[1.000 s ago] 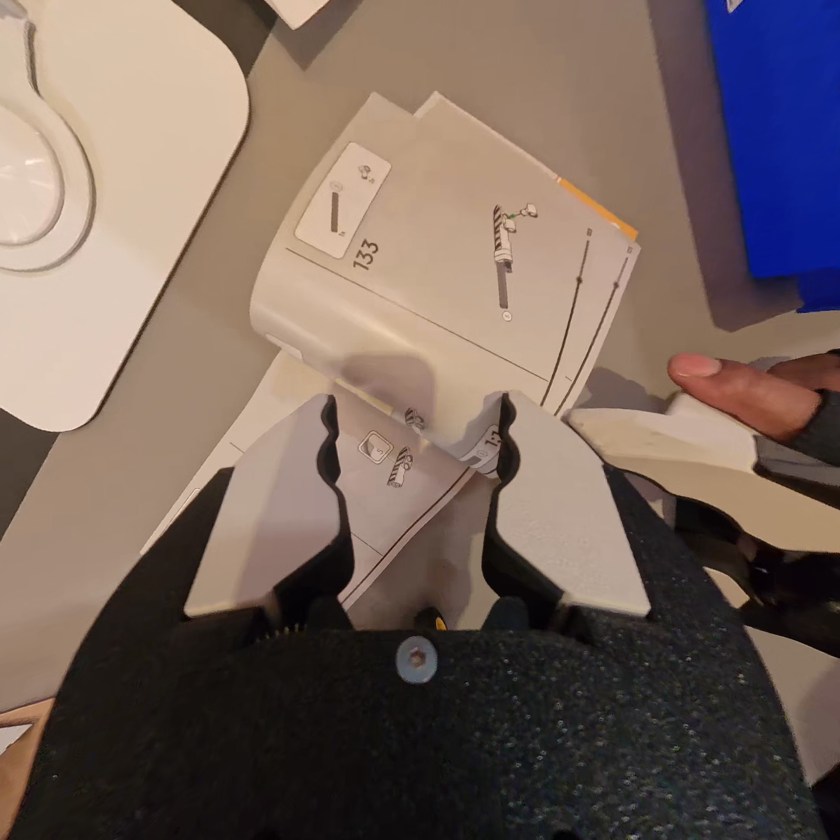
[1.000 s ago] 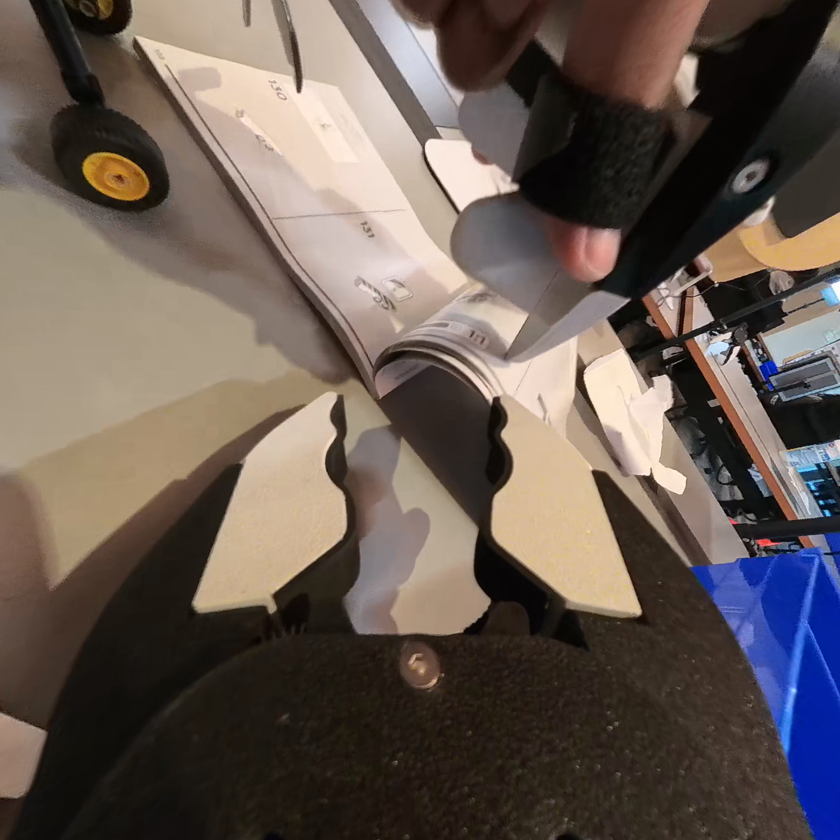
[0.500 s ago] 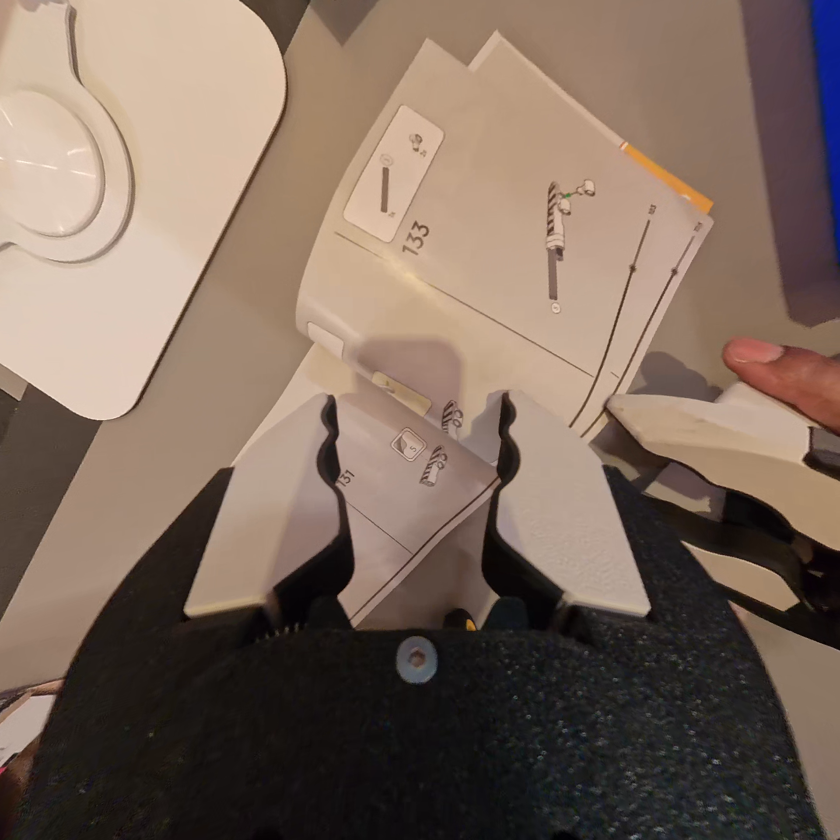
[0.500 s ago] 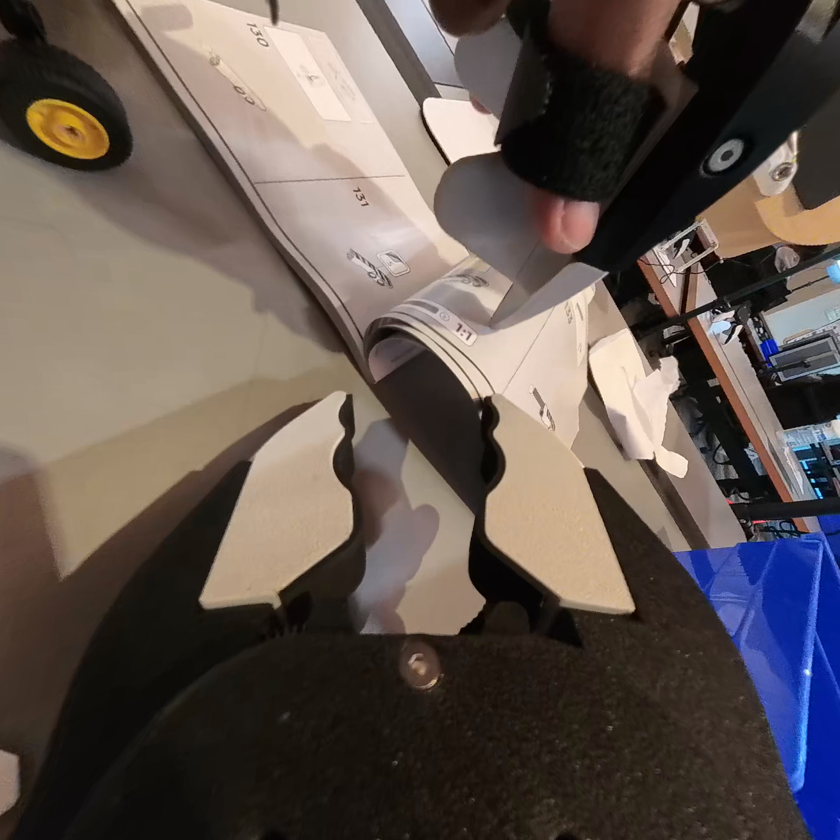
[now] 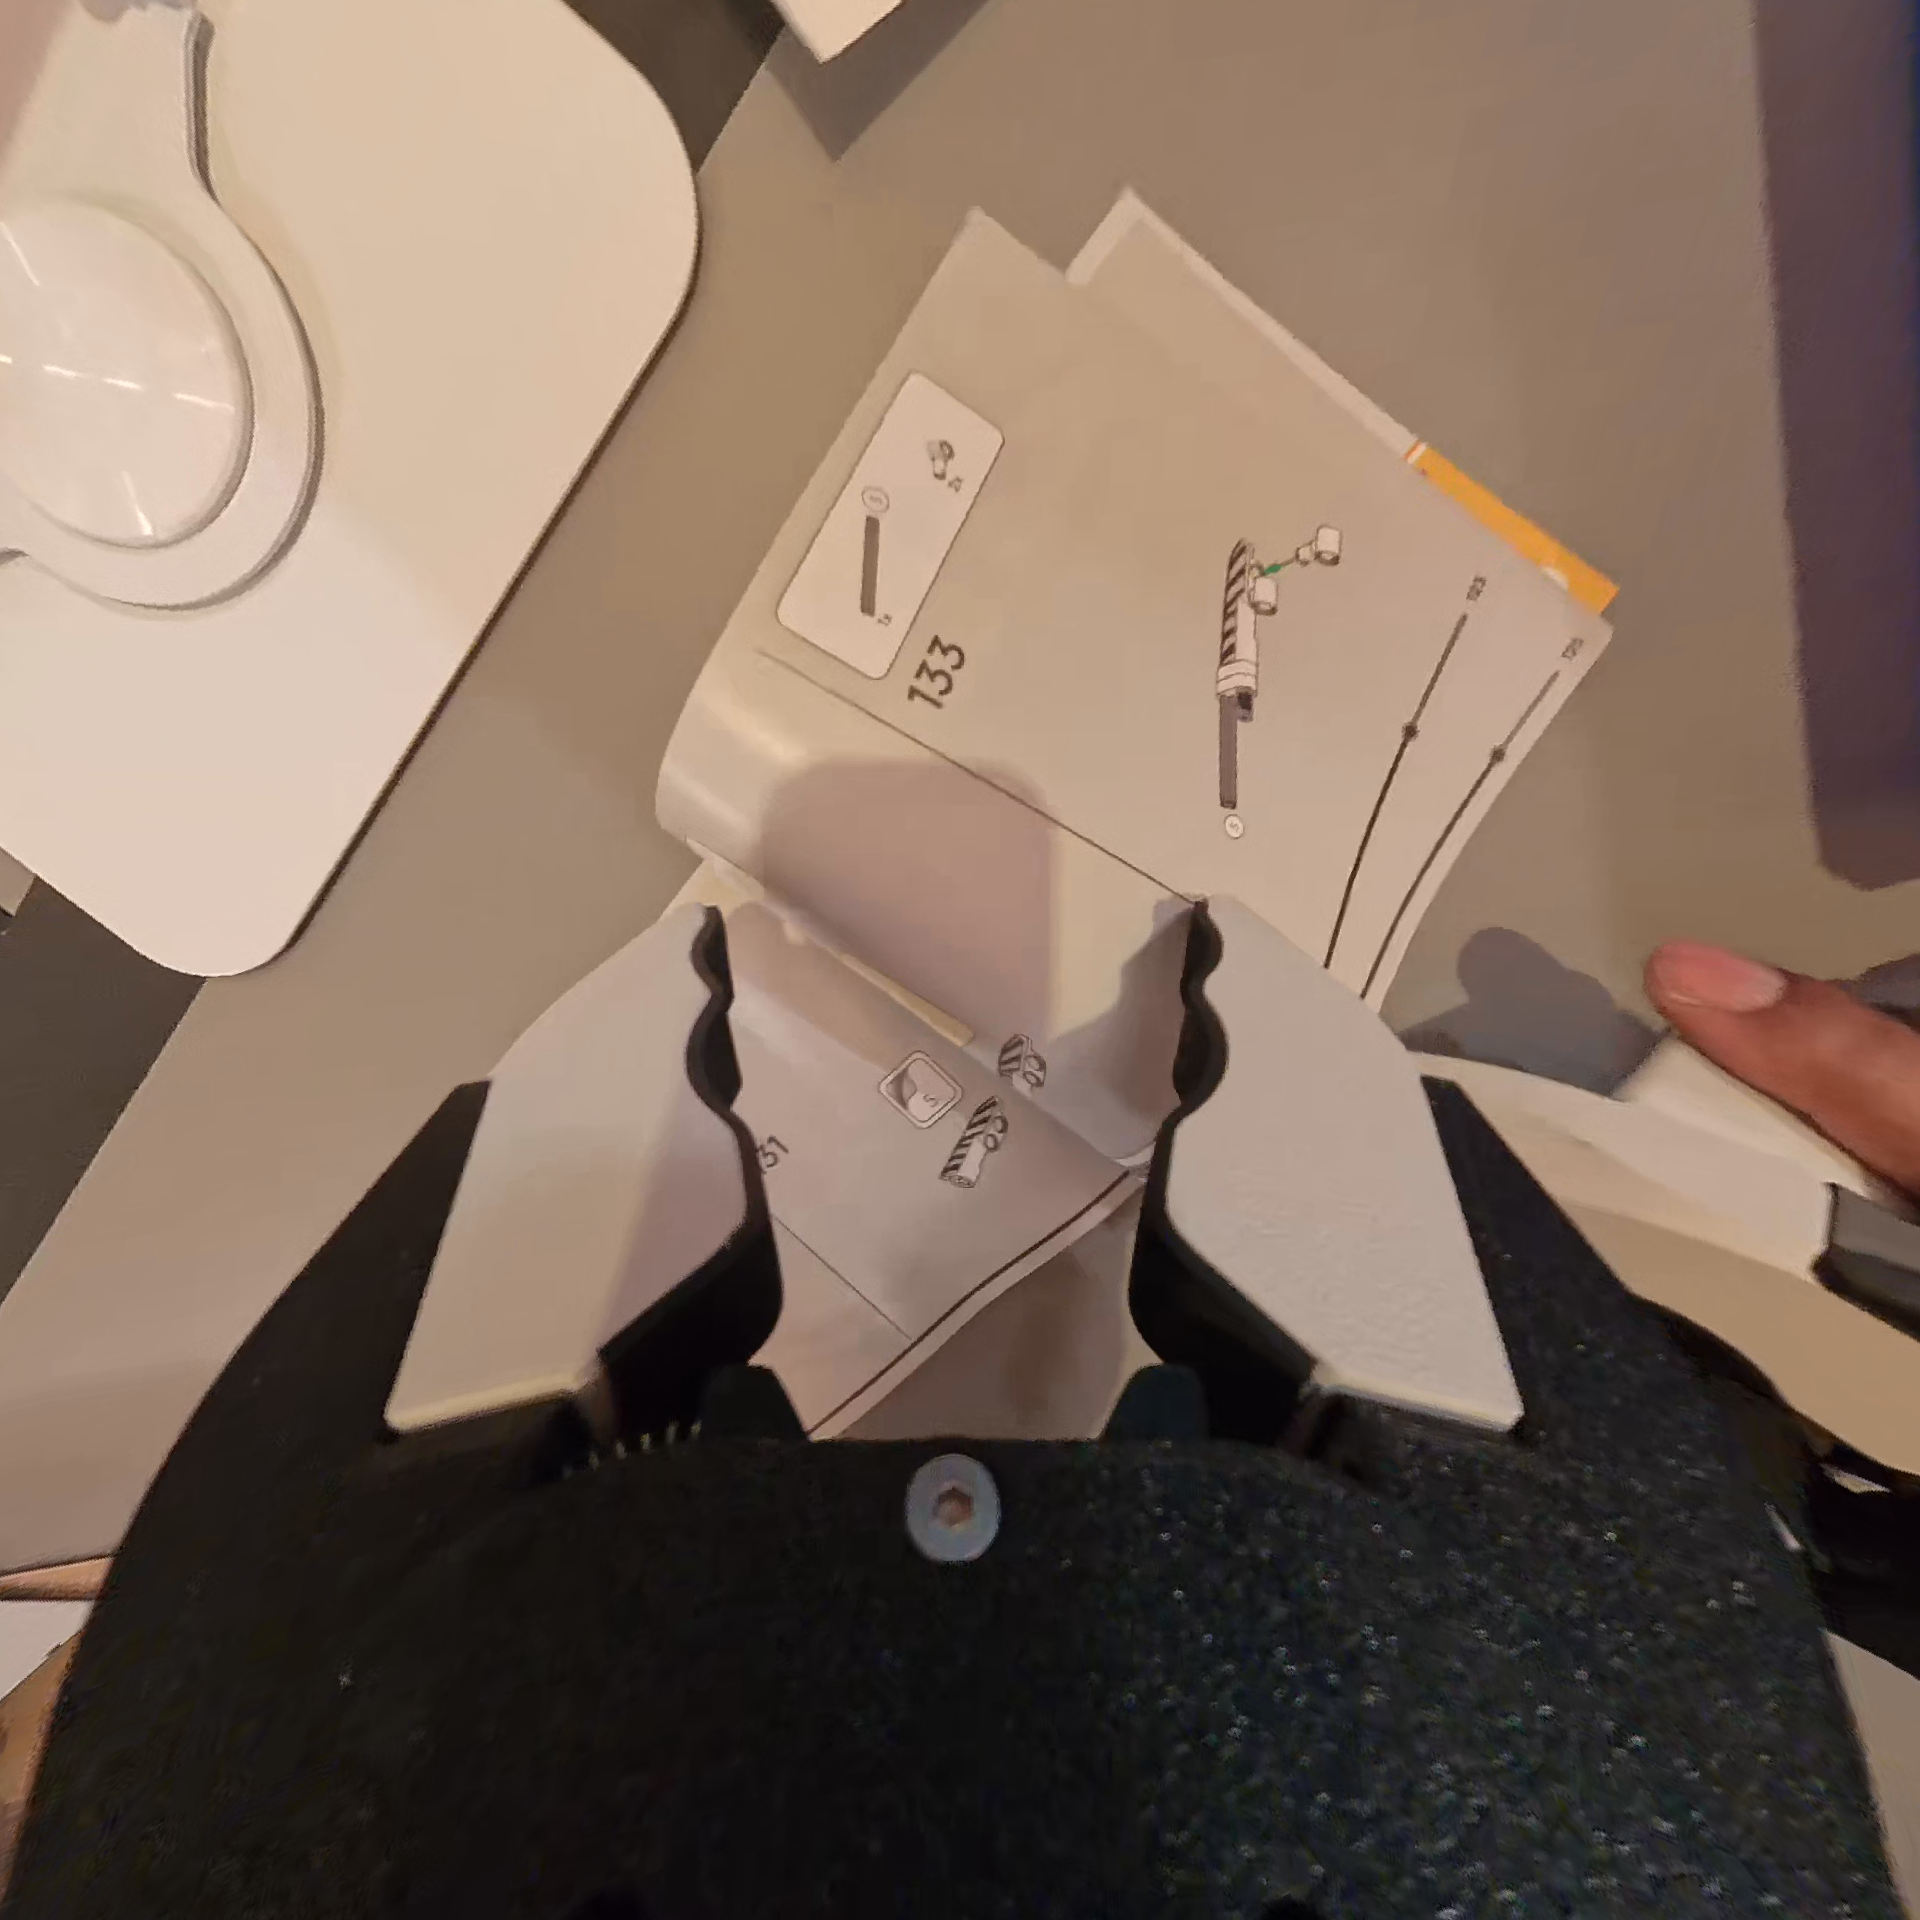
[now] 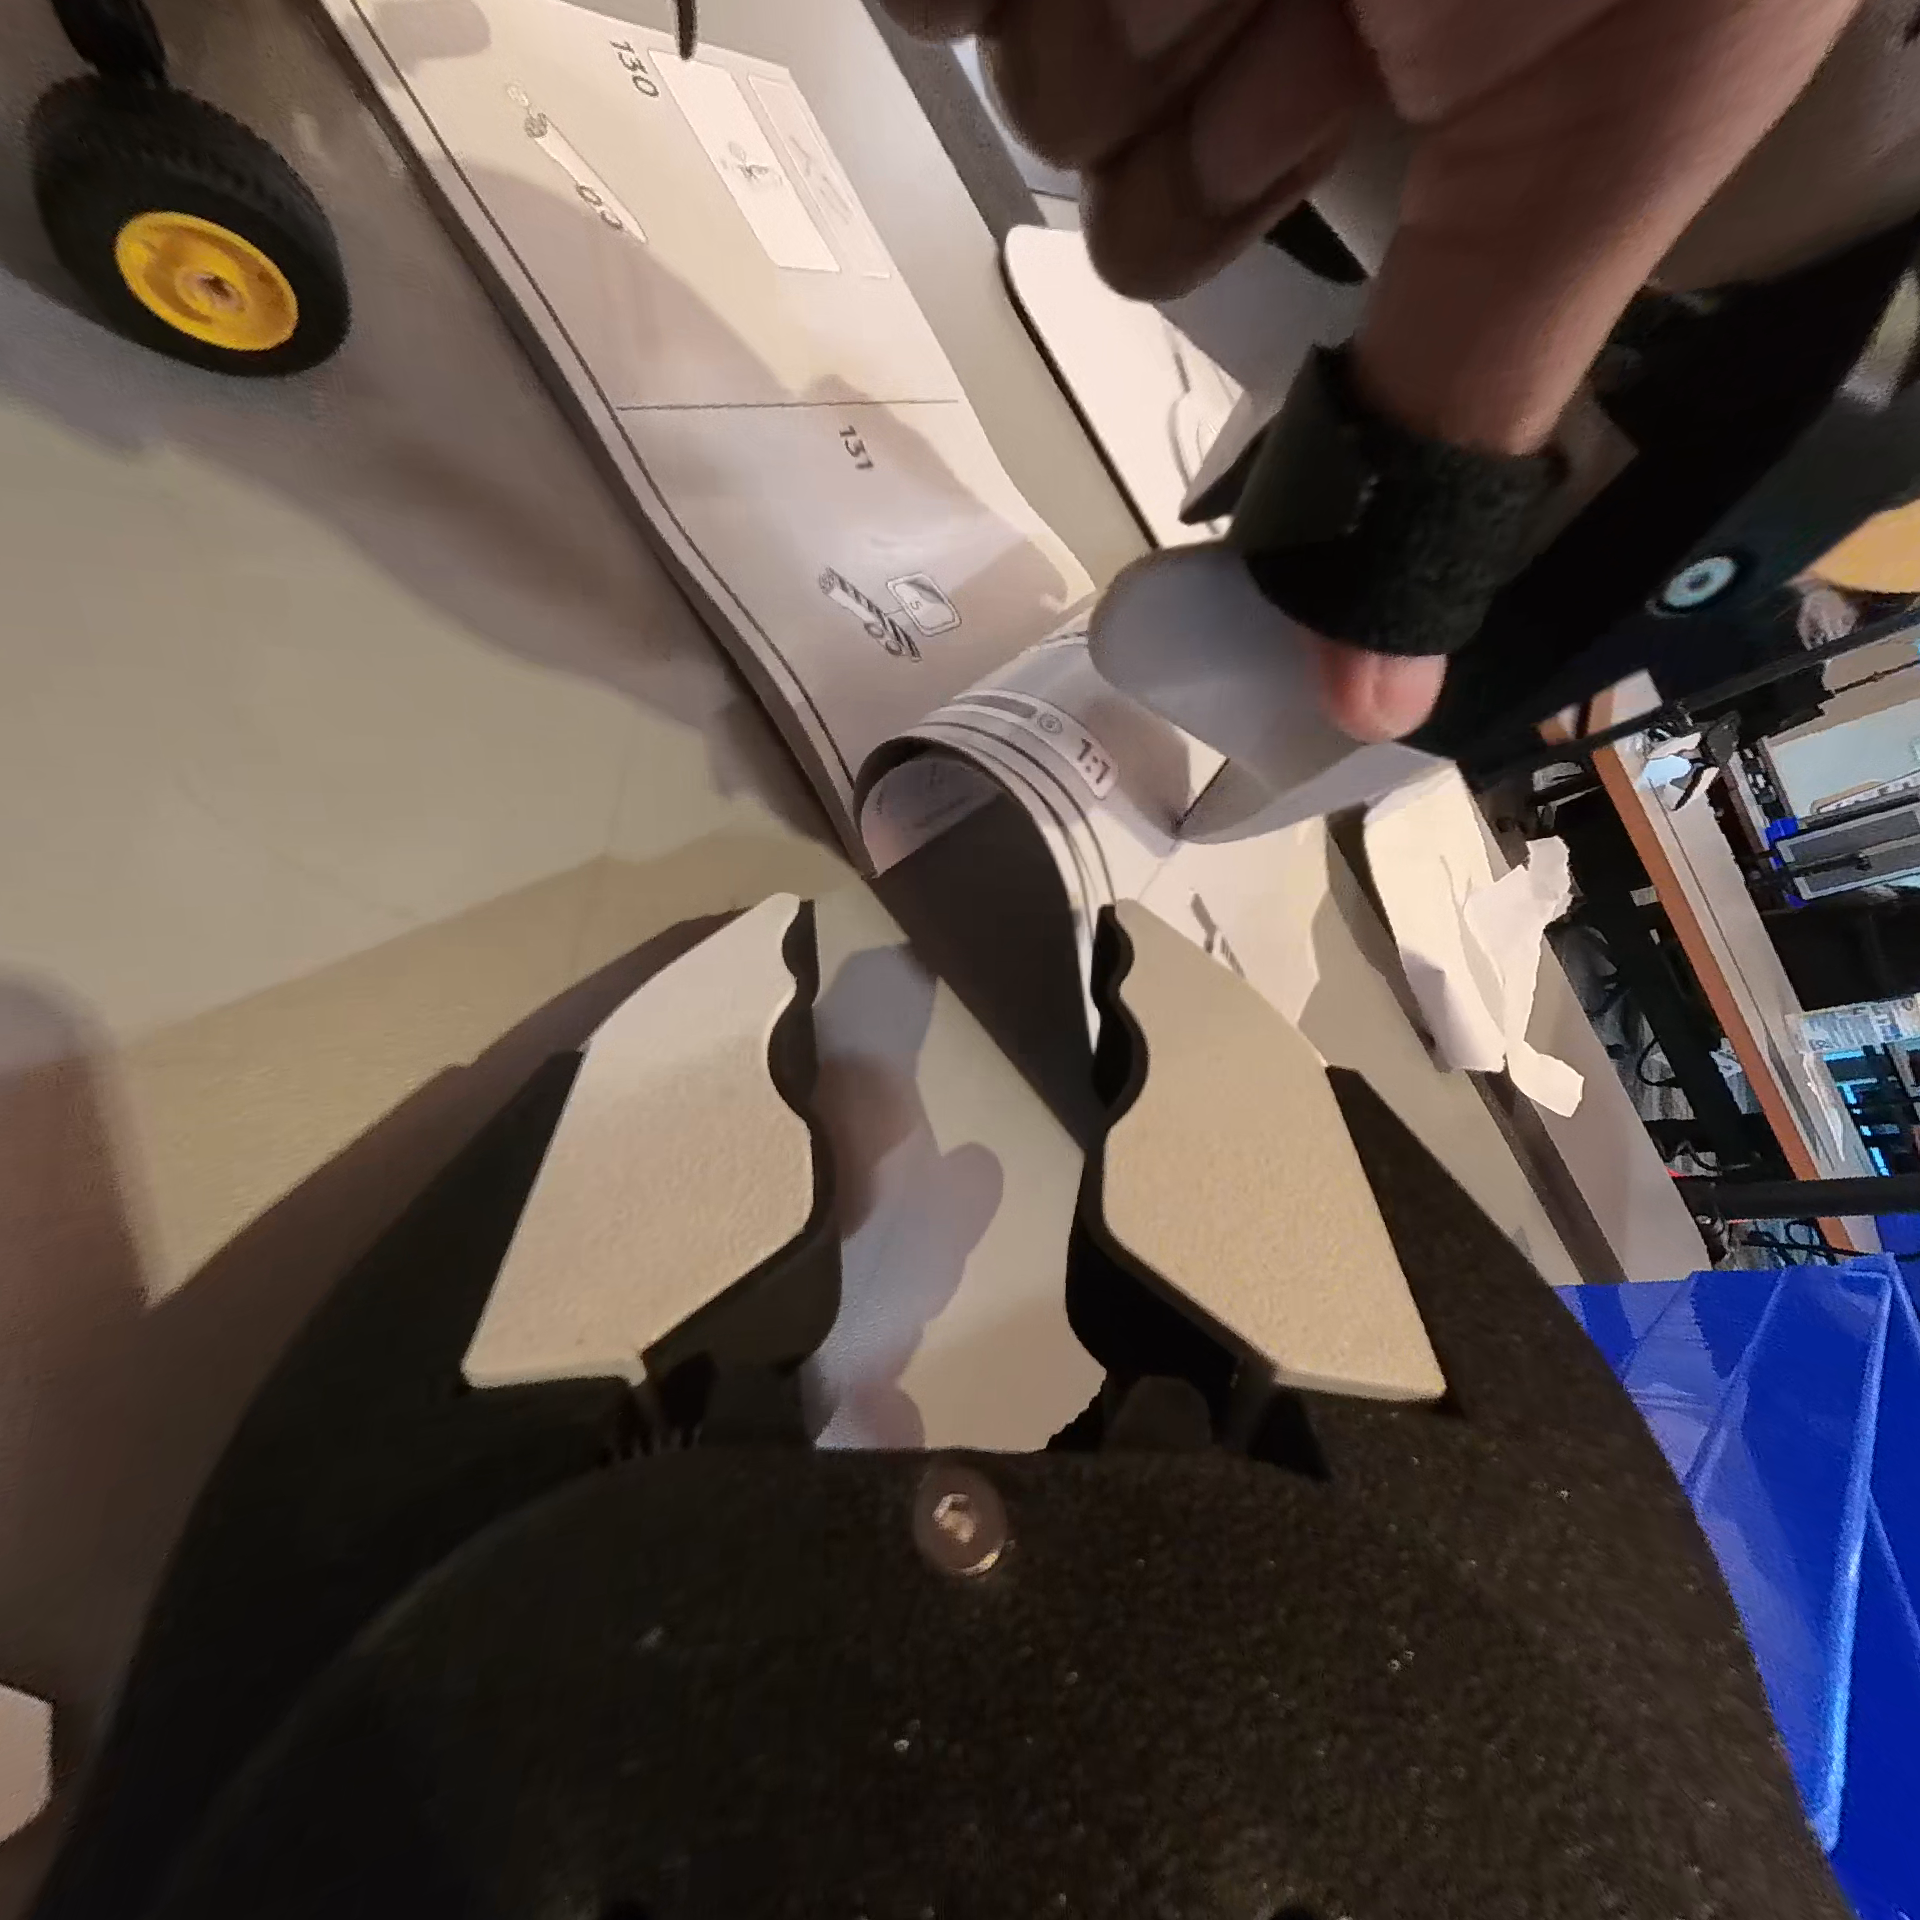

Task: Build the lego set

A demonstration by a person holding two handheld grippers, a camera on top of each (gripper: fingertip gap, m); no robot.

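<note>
Both grippers hovered open and empty-handed over an instruction booklet (image 5: pixel 1091 582) lying open on the grey table (image 5: pixel 1247 156), the left gripper (image 5: pixel 954 914) wide above its curled pages, the right gripper (image 6: pixel 951 914) narrower beside them.

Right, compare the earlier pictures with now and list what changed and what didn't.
The left gripper has spread its fingers wider over the instruction booklet and gripped nothing. The right gripper has narrowed a little, with the curled pages' edge beside one finger. Unchanged: the booklet lies open on the table, its right-hand pages arched, with nothing taken hold of.
</note>
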